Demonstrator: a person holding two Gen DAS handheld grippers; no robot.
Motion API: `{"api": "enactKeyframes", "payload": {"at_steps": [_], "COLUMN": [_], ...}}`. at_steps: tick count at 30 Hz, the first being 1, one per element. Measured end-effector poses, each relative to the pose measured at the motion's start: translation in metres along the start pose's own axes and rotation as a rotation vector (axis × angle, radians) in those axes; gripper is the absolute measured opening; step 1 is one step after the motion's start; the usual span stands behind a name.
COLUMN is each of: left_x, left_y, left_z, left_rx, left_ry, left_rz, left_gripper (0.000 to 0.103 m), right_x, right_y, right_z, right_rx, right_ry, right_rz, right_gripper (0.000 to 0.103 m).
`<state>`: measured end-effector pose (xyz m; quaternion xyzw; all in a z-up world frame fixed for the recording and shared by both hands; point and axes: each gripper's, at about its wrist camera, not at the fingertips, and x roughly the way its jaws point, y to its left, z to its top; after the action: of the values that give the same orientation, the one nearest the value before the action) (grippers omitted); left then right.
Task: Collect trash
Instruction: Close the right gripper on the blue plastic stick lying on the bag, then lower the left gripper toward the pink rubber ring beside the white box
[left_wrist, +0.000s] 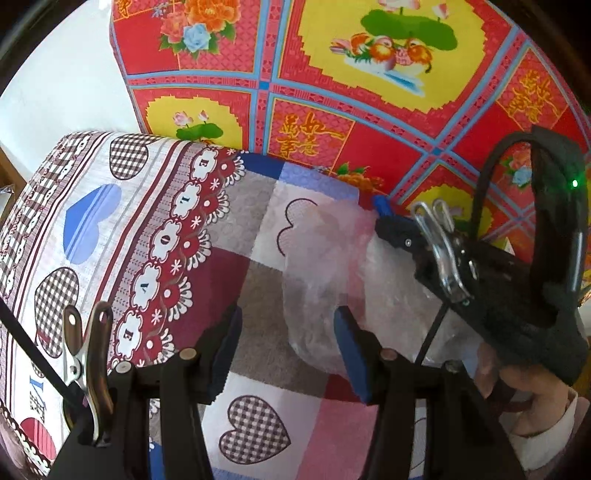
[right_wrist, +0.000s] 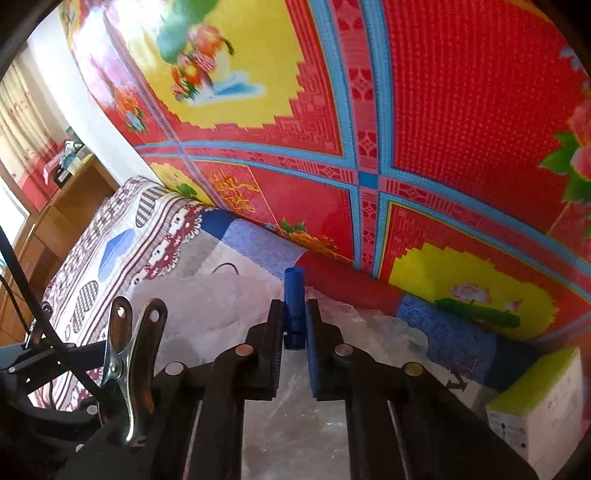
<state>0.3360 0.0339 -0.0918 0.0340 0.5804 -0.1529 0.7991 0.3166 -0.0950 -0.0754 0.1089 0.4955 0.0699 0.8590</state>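
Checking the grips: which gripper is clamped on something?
The right gripper, pinching a small blue piece; the left gripper stands open above the clear plastic bag.

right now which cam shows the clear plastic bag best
The left wrist view: the clear plastic bag lies crumpled on the heart-print bedding, most of its outline visible, with the right gripper at its far edge. The right wrist view shows only parts of the bag behind that gripper's shut fingers.

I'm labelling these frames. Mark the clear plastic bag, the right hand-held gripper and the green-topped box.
clear plastic bag (left_wrist: 325, 258): left wrist view, crumpled middle.
right hand-held gripper (right_wrist: 294, 332): right wrist view, between its fingertips.
green-topped box (right_wrist: 543, 406): right wrist view, white side.
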Motion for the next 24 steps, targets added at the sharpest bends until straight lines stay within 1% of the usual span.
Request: {"api": "enactKeyframes", "payload": {"at_steps": [9, 13, 16, 20, 22, 24], "left_x": [-0.034, -0.045, -0.057, -0.064, -0.065, -0.067], "left_y": [0.009, 0.008, 0.005, -0.003, -0.008, -0.015], "left_z": [-0.007, -0.011, -0.015, -0.021, -0.024, -0.028], "left_rx": [0.002, 0.034, 0.052, 0.086, 0.112, 0.135], "left_ry": [-0.033, -0.044, -0.053, -0.054, -0.053, -0.054], "left_rz": [-0.022, -0.028, -0.055, -0.088, -0.109, -0.114], "left_gripper": [0.055, 0.055, 0.055, 0.055, 0.055, 0.055], "right_x": [-0.040, -0.065, -0.082, -0.107, -0.118, -0.127], "right_y": [0.011, 0.020, 0.025, 0.032, 0.031, 0.026], "right_z": [-0.011, -0.024, -0.035, -0.055, -0.067, -0.080], "right_rx": [0.071, 0.094, 0.119, 0.132, 0.151, 0.178], "right_ry": [-0.069, -0.102, -0.119, -0.129, -0.134, -0.137], "right_rz": [0.048, 0.048, 0.047, 0.023, 0.005, -0.016], "right_gripper": [0.012, 0.012, 0.012, 0.012, 0.012, 0.012]}}
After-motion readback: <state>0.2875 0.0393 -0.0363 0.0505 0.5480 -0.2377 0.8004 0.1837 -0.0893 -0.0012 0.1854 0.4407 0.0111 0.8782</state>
